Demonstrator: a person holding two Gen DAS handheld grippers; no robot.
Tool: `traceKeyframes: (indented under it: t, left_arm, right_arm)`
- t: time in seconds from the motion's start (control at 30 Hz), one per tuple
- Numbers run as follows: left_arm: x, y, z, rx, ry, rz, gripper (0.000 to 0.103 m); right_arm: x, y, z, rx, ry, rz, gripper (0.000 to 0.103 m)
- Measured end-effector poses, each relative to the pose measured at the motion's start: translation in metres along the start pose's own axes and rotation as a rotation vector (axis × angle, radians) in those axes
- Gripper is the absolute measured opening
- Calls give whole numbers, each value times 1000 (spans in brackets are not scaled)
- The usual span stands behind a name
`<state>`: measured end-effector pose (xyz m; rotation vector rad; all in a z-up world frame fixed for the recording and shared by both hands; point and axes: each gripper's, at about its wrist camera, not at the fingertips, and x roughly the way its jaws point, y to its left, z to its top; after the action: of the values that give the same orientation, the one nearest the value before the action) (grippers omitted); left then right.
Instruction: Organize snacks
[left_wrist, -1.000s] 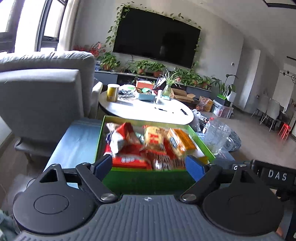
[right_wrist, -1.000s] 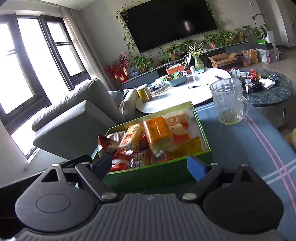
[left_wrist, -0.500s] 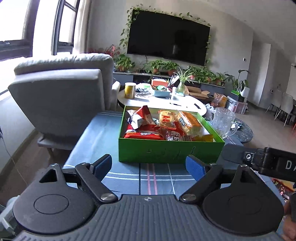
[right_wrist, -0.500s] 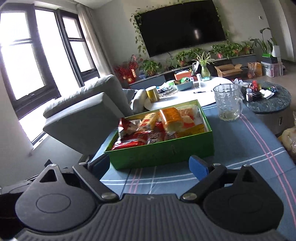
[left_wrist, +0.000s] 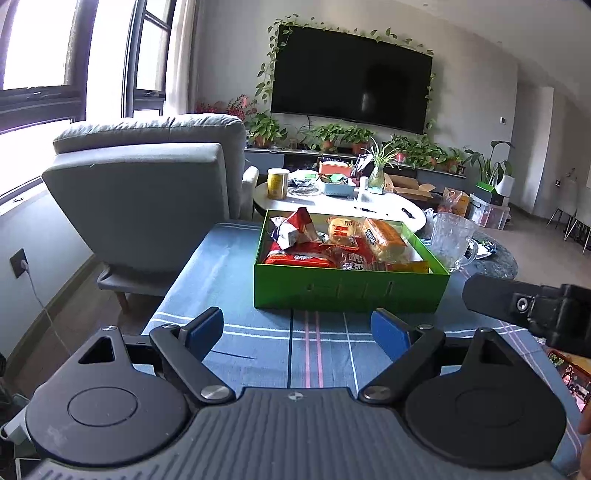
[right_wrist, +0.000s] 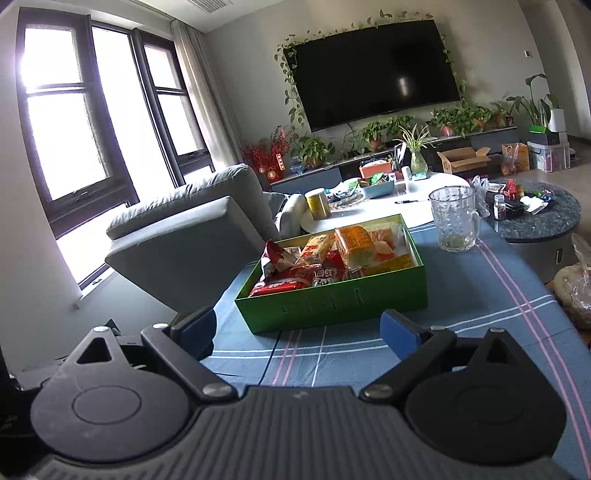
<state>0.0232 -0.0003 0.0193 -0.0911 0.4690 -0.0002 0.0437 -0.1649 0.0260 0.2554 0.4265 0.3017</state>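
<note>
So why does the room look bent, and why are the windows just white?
Both views use fisheye lenses, so the TV and walls bow. In the right wrist view the window is blown out by daylight; the green box stays sharp in both.

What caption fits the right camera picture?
Open right gripper faces a green box full of snacks beside a glass mug.

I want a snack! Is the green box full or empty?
Full: snack packets pile to the rim of the green box.
</note>
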Motion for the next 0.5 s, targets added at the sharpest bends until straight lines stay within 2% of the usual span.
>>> traceKeyframes:
  t: [0.23,0.5]
  left_arm:
    - [5,-2,-4,16,3,22,86]
    - [6,2,-6,6,-3,4,86]
  right_arm:
    - [3,-1,-4,11,26,2,80]
    - [6,0,-5,14,39,-3,80]
